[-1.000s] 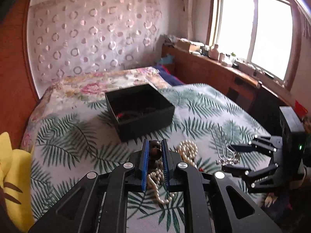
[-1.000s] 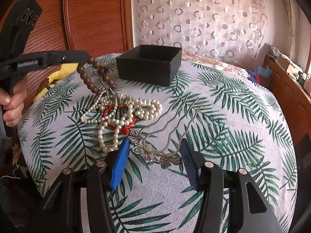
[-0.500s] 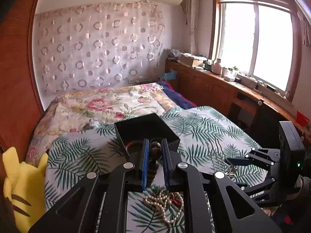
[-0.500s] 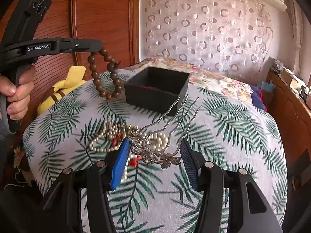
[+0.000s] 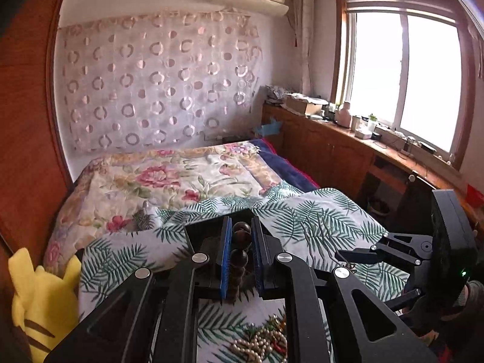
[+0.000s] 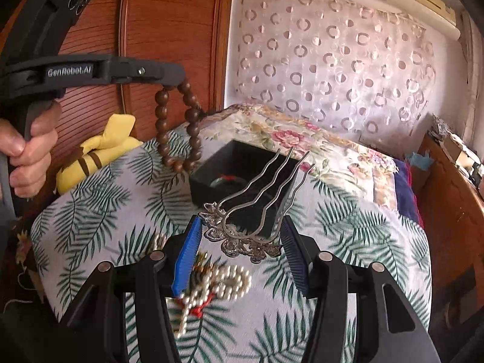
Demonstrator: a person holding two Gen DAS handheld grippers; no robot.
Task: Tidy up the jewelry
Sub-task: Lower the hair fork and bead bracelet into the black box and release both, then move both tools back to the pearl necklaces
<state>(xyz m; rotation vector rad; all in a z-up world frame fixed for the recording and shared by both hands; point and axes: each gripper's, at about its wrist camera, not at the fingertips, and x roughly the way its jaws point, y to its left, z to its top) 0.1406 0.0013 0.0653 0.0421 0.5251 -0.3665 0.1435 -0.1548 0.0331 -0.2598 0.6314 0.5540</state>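
Observation:
My left gripper (image 5: 241, 239) is shut on a brown wooden bead bracelet (image 5: 240, 242), held in the air; in the right wrist view the bracelet (image 6: 178, 127) hangs from it left of and above the black open box (image 6: 239, 178). My right gripper (image 6: 242, 242) is shut on a silver hair comb (image 6: 257, 208) by its ornate base, prongs pointing toward the box, lifted off the cloth. The box rim (image 5: 205, 230) shows just beyond my left fingers. A pearl necklace with a red cord (image 6: 217, 284) lies on the cloth below my right gripper; it also shows in the left wrist view (image 5: 260, 341).
The jewelry lies on a palm-leaf cloth (image 6: 90, 211) over a bed with a floral blanket (image 5: 169, 178). A yellow plush toy (image 5: 39, 299) sits at the left edge. A wooden wall (image 6: 169, 30) stands left, a windowsill counter (image 5: 348, 133) right.
Both grippers have risen. The bead bracelet has lifted clear of the cloth, toward the box. The hair comb has come up off the cloth in my right gripper.

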